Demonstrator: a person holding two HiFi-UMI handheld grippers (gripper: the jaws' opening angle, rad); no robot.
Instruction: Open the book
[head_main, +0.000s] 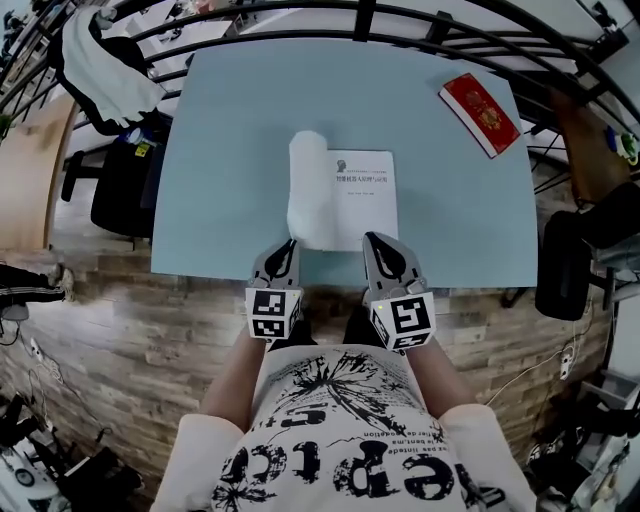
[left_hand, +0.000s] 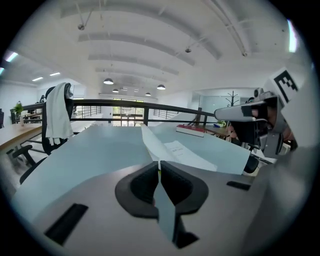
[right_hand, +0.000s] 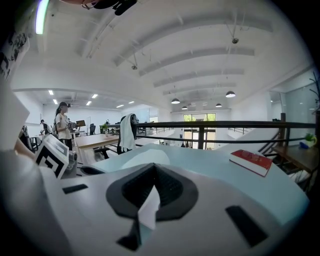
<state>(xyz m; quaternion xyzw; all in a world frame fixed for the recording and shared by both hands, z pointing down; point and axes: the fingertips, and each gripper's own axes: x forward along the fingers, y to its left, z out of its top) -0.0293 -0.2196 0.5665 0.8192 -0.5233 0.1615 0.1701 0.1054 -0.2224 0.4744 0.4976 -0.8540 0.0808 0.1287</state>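
Observation:
A white book (head_main: 362, 198) lies near the front edge of the pale blue table (head_main: 220, 150). Its title page faces up, and the cover (head_main: 308, 190) is lifted and curls over on the left side. In the left gripper view the cover (left_hand: 152, 142) stands up as a slanted sheet above the printed page (left_hand: 182, 151). My left gripper (head_main: 288, 250) and right gripper (head_main: 376, 246) hover side by side at the table's front edge, just short of the book. Both are shut with nothing between the jaws. The shut left gripper (left_hand: 159, 163) and the shut right gripper (right_hand: 154, 168) each show in their own views.
A red book (head_main: 481, 113) lies at the table's far right corner. A black railing (head_main: 400, 20) runs behind the table. A chair draped with white cloth (head_main: 100, 60) stands at the back left, and a black chair (head_main: 560, 265) stands at the right.

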